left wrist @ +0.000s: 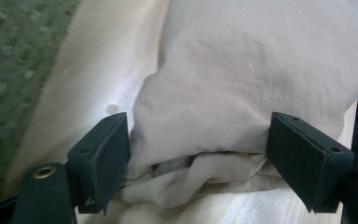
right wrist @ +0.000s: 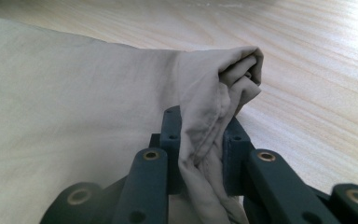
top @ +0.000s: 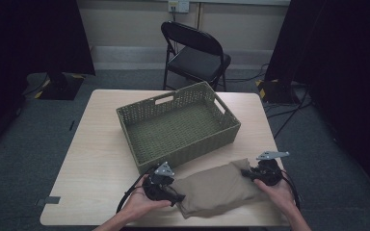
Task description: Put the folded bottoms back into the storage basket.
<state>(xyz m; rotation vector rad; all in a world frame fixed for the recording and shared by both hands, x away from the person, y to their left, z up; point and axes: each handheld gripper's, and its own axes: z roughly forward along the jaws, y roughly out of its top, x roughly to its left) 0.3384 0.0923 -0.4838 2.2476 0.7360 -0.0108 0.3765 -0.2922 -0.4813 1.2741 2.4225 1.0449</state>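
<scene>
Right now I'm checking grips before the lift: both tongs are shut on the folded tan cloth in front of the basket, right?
Not quite. The right tongs are shut on the cloth, but the left gripper view shows the left tongs open, jaws either side of a fold. The cloth does lie in front of the basket.

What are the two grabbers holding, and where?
The right gripper pinches a bunched corner of the tan cloth. The left gripper is open around the cloth's other end, not yet clamped.

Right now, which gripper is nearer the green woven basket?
Left. The left gripper sits just below the green woven basket's near wall, open around the folded tan cloth. The right gripper pinches the cloth farther right.
</scene>
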